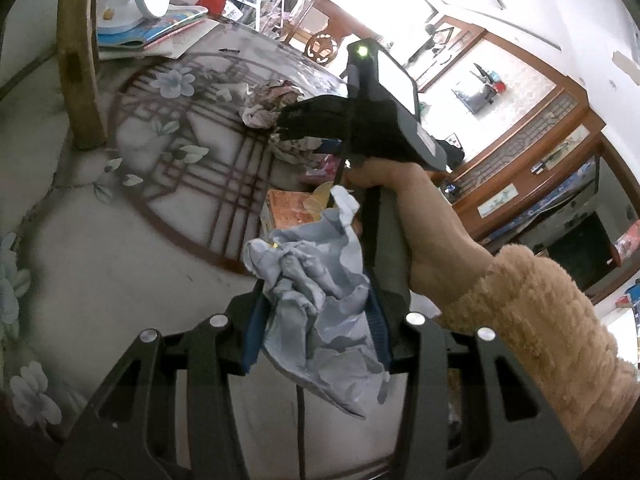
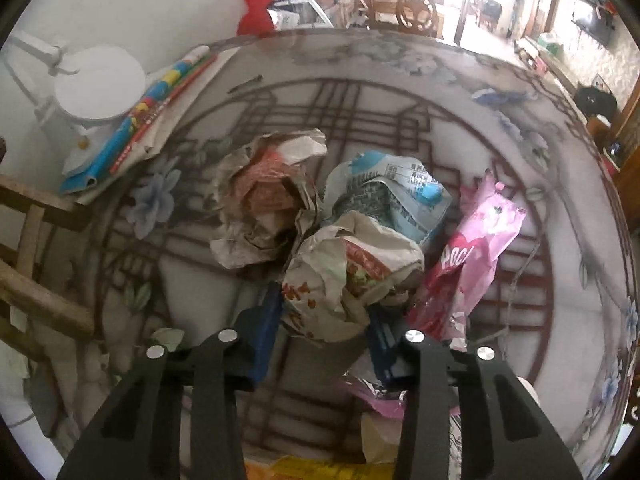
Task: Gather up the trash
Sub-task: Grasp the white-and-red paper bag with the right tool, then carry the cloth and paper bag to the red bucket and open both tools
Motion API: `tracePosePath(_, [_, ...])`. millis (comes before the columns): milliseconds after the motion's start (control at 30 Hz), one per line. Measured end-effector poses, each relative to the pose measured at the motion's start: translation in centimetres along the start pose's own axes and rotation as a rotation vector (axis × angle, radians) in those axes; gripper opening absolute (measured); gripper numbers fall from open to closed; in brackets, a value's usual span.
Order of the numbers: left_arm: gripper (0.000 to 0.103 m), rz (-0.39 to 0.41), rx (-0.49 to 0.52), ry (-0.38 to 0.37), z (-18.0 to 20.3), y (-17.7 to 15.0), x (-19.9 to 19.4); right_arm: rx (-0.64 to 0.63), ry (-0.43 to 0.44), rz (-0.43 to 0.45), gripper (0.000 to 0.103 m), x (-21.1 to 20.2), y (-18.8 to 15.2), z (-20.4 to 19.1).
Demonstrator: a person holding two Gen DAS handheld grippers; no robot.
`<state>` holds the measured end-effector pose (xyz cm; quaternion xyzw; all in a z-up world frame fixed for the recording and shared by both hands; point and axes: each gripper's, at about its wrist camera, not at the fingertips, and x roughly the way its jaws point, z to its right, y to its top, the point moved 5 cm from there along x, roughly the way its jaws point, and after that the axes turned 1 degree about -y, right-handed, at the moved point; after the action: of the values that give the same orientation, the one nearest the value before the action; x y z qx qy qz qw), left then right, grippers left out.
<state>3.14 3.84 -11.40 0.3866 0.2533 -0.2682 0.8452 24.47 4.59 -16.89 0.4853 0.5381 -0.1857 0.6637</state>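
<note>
In the left wrist view my left gripper (image 1: 316,312) is shut on a crumpled pale blue paper (image 1: 316,280), which bulges up between the blue pads. Ahead of it a hand in a fuzzy peach sleeve holds my right gripper (image 1: 284,124), pointed down into a heap of crumpled wrappers (image 1: 264,104). In the right wrist view my right gripper (image 2: 324,340) is shut on a crumpled white paper ball with red print (image 2: 348,276), a blue pad pressing on each side. Around it lie a second paper ball (image 2: 264,196), a blue-and-white packet (image 2: 400,188) and a pink wrapper (image 2: 476,248).
The round table (image 2: 560,280) has a glossy top printed with flowers and lattice. Colourful books (image 2: 160,108) and a white lamp base (image 2: 100,84) sit at its back left. A wooden chair (image 2: 36,264) stands at the left edge. An orange box (image 1: 288,212) lies near the left gripper.
</note>
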Motion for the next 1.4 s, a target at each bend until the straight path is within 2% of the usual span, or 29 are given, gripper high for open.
tracePosePath(133, [0.042,0.014,0.013,0.008,0.2,0.1,-0.2,-0.041,-0.014,0.06,0.033,-2.3,-0.1,0.0])
tracePosePath(433, [0.042,0.029,0.034,0.013,0.6,0.1,-0.5,0.039,0.081,0.177,0.033,-9.8,-2.4,3.5])
tracePosePath(600, [0.042,0.031,0.052,0.019,0.9,0.0,-0.5,0.092,0.092,0.228,0.034,-14.3,-6.0,6.4])
tracePosePath(767, [0.042,0.033,0.089,0.016,1.7,-0.2,-0.5,0.121,0.055,0.264,0.034,-17.7,-11.0,9.2])
tracePosePath(867, [0.042,0.026,0.119,0.024,2.3,-0.6,-0.2,0.135,0.039,0.257,0.034,-18.5,-13.7,10.5])
tracePosePath(1033, [0.042,0.023,0.16,0.047,2.8,-1.0,0.3,0.138,0.003,0.281,0.034,-19.2,-16.1,12.0])
tracePosePath(1267, [0.042,0.017,0.207,0.114,2.9,-1.5,1.3,0.2,0.044,0.298,0.035,-19.0,-17.5,13.6])
tracePosePath(1400, [0.042,0.005,0.226,0.126,3.0,-1.8,2.0,0.192,0.012,0.326,0.035,-19.7,-17.7,14.2])
